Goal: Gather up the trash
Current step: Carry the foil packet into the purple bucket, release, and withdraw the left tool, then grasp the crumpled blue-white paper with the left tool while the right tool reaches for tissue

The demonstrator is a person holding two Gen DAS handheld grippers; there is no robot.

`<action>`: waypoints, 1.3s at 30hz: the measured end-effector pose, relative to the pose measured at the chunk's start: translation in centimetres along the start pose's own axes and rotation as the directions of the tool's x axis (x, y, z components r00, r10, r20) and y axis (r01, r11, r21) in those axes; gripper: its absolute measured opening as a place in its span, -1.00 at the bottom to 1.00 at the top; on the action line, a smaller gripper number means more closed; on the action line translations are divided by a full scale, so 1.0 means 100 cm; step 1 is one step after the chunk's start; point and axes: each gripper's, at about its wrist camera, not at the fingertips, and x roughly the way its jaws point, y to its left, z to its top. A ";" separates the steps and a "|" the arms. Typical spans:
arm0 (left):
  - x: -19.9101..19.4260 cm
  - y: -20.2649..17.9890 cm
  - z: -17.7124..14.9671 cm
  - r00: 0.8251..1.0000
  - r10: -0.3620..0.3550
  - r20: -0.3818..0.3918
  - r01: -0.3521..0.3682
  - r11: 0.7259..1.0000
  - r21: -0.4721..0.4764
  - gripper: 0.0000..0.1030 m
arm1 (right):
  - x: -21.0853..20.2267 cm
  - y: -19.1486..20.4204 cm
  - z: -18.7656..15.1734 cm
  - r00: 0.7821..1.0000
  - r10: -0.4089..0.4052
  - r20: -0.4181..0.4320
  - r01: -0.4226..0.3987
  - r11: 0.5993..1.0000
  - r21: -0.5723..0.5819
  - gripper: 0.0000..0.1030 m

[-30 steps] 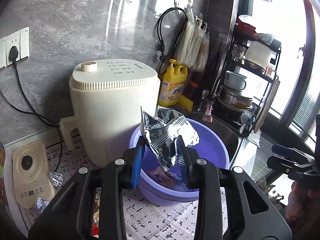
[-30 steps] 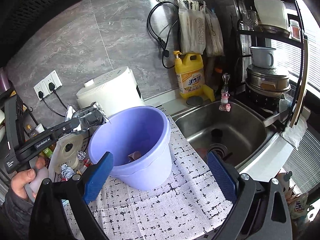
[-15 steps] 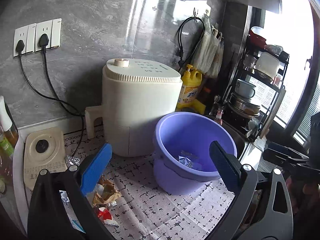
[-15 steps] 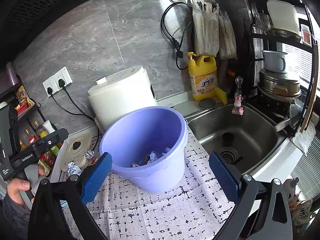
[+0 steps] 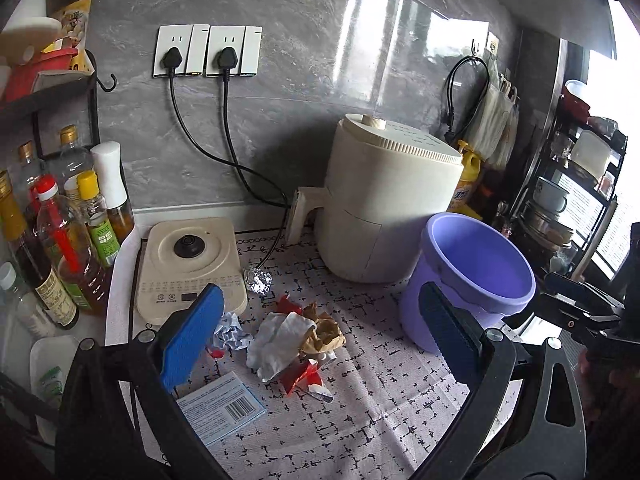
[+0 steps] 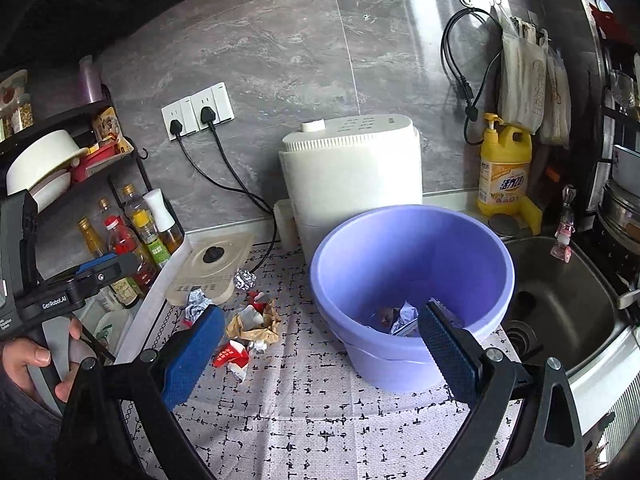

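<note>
I see the left hand-held gripper [image 5: 320, 340] with its blue pads spread wide and nothing between them; its jaws have just been opening. It hangs over the patterned mat on the desk [image 5: 360, 420], angled down toward the loose trash.

At the left edge of the desk stands a cluster of oil and sauce bottles [image 5: 60, 240], upright. Just beside them lies a flat cream induction hob [image 5: 188, 264]. Near my left pad, a pale blue booklet with a barcode [image 5: 222, 406] lies flat, its long axis running diagonally toward the near left corner. A crumpled foil ball [image 5: 258, 280] sits just beside the hob's right corner.

The trash pile [image 5: 292, 340] lies between the hob and the bucket: crumpled white paper [image 5: 276, 340], a brown paper wad [image 5: 324, 332] and a red wrapper [image 5: 300, 376] touching one another, the heap stretching roughly from the back toward the near edge.

Behind it stands a cream air fryer [image 5: 392, 208] against the wall. The purple bucket [image 5: 476, 280] stands upright, mouth up, just in front of and to the right of the fryer; in the right wrist view I see foil and paper scraps [image 6: 400, 318] at its bottom.

The right hand-held gripper [image 6: 320, 352] is also spread wide and empty. Further right are a yellow detergent bottle [image 6: 506, 172] and the steel sink [image 6: 560, 304].
</note>
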 end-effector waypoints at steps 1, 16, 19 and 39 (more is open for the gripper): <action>-0.003 0.007 -0.003 1.000 0.012 -0.004 -0.012 1.000 -0.011 0.88 | 0.006 0.008 -0.001 1.000 0.021 -0.015 -0.021 1.000 -0.012 0.77; 0.014 0.068 -0.047 0.989 0.107 -0.099 -0.116 0.989 -0.091 0.71 | 0.095 0.077 -0.029 0.949 0.192 -0.251 -0.216 0.974 -0.071 0.15; 0.034 0.078 -0.052 0.987 0.109 -0.122 -0.123 0.986 -0.110 0.64 | 0.120 0.082 -0.038 0.939 0.187 -0.288 -0.216 0.973 -0.074 0.07; 0.152 0.097 -0.070 0.950 0.090 -0.300 -0.150 0.971 -0.186 0.16 | 0.226 0.097 -0.044 0.890 0.216 -0.401 -0.286 0.950 -0.124 -0.15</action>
